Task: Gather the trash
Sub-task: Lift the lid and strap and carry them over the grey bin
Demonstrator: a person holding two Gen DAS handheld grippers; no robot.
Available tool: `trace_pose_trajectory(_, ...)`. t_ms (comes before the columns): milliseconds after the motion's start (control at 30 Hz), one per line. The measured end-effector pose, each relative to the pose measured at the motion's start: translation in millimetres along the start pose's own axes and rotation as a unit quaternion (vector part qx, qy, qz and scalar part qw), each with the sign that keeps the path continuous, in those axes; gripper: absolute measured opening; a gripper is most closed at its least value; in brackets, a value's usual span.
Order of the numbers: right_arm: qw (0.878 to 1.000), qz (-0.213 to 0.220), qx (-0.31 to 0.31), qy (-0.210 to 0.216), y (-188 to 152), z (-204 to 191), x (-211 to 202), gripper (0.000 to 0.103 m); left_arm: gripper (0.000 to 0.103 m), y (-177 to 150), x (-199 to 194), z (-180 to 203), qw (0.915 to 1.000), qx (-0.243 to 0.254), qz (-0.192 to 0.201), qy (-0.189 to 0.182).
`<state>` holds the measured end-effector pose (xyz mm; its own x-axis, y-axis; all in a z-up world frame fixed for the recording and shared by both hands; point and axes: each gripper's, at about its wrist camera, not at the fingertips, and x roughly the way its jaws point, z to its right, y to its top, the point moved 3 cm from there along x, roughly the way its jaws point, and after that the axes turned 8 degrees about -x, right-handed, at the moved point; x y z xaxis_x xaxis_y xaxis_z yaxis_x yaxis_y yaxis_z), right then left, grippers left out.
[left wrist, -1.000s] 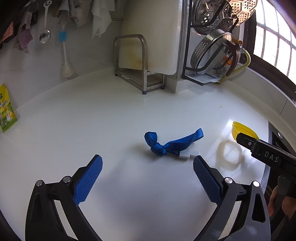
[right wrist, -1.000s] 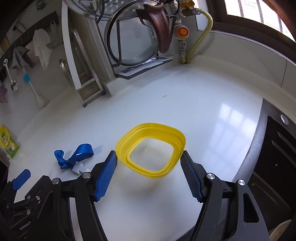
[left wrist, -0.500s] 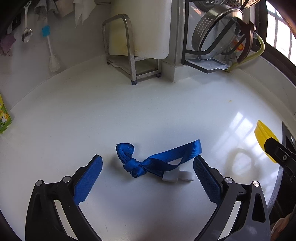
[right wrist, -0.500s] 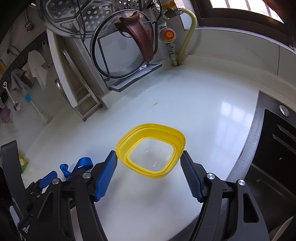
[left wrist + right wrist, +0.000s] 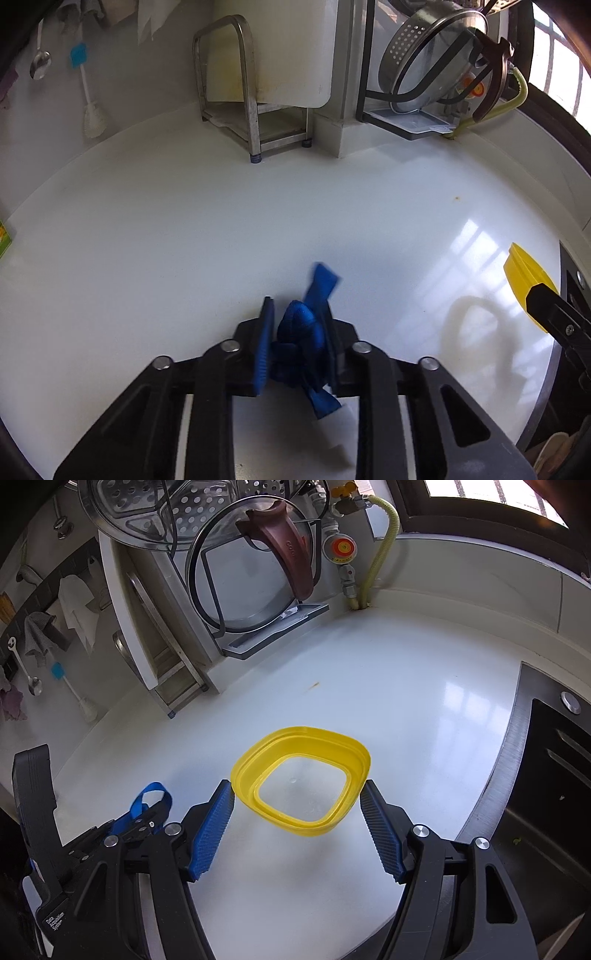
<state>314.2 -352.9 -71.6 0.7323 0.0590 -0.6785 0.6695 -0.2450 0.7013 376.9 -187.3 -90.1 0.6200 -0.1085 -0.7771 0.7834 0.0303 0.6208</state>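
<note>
The left hand-held gripper point(image 5: 295, 332) is closing on the blue strap point(image 5: 301, 330), which is bunched between the pads; one tail sticks out toward 12 o'clock and another hangs back toward 6 o'clock. The strap's long axis runs roughly along the line of the fingers. The pads appear to press on the knotted part.

The right hand-held gripper point(image 5: 297, 819) is spread wide and pinches the yellow ring point(image 5: 301, 779) across its width, one pad at each side. The ring is held above the tabletop point(image 5: 388, 686), opening tilted toward the camera.

In the right wrist view the strap lies at about 9 o'clock from the ring, near it. The coming move is judged to turn on this: the strap must be carried toward 3 o'clock to reach the ring, and the left hand is the only one placed to do it.

The tabletop is white and glossy, with window glare. At 12 o'clock, by the wall, a steel rack point(image 5: 251, 110) and pot lids point(image 5: 258, 576) are seen. A dark sink point(image 5: 554, 768) lies at 3 o'clock.
</note>
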Motion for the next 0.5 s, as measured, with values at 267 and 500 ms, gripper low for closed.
trace_pose_trajectory(267, 1.0, 0.002, -0.018, 0.003, -2, -10, -3, 0.068, 0.013, -13, -25, -6, 0.9992, 0.007, 0.022, -0.032)
trace_pose_trajectory(500, 0.999, 0.016, -0.038, 0.013, -7, -27, -15, 0.068, 0.013, -30, -73, -30, 0.9978, 0.019, 0.056, -0.031)
